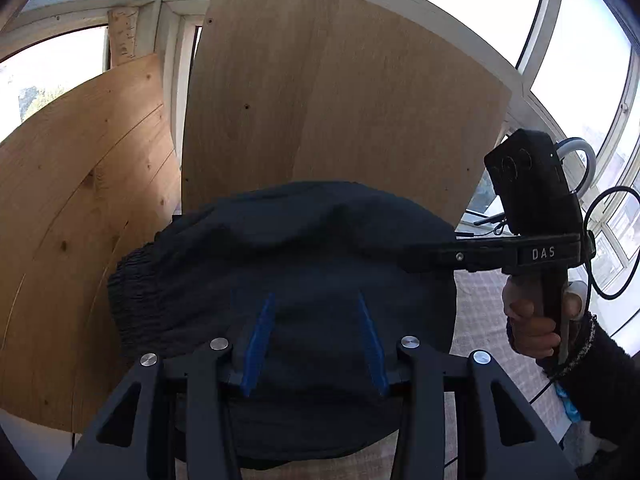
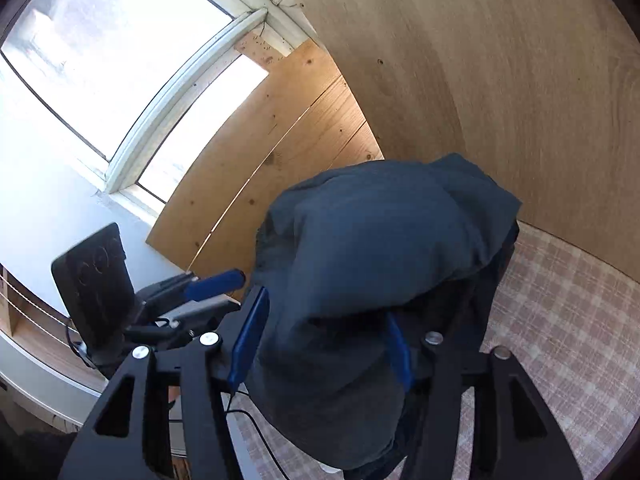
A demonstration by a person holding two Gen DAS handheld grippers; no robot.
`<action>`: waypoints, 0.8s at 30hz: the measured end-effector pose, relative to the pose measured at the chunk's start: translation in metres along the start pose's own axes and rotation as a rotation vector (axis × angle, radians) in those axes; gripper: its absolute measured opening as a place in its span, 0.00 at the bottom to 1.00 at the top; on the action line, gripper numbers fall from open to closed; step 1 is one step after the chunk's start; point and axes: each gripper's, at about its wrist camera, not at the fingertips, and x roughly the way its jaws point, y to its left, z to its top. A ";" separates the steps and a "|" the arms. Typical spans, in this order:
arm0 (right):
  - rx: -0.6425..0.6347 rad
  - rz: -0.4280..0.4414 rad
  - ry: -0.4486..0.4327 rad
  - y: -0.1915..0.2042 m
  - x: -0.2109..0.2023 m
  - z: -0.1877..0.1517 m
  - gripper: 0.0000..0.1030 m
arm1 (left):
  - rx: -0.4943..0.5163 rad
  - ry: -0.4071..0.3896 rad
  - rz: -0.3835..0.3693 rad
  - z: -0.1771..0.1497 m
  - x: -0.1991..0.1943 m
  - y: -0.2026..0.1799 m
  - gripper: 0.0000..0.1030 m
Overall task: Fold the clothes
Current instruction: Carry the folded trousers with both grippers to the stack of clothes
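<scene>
Wood panels (image 1: 320, 92) lean against windows (image 2: 100, 52) behind a checked table (image 2: 568, 312). Dark garment (image 1: 288, 264) lies bunched mid-table, a ribbed band at its left edge in the left view.

Left tongs (image 1: 316, 340): pads apart over the cloth, released, nothing pinched. Right tongs (image 2: 320, 344): pads spread, cloth draped between and over them; no pinch visible, so released.

Judgement: fold laid down. To do it well, withdraw without dragging cloth, then square the edges.

Left view shows a hand (image 1: 532, 320) on the right tool; right view shows the garment's humped top and the left tongs' pad, parted.
</scene>
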 end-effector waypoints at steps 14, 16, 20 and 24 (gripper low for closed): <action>0.167 -0.076 0.052 -0.032 0.033 0.042 0.49 | -0.226 -0.009 0.136 -0.025 0.033 -0.092 0.59; 0.167 -0.083 0.054 -0.031 0.034 0.047 0.22 | -0.197 -0.009 0.206 -0.025 0.047 -0.106 0.74; 0.140 -0.078 0.041 -0.014 0.031 0.052 0.09 | -0.193 -0.020 0.291 -0.032 0.059 -0.102 0.57; 0.051 -0.091 0.023 0.016 0.023 0.052 0.09 | -0.201 -0.034 0.287 -0.037 0.046 -0.089 0.16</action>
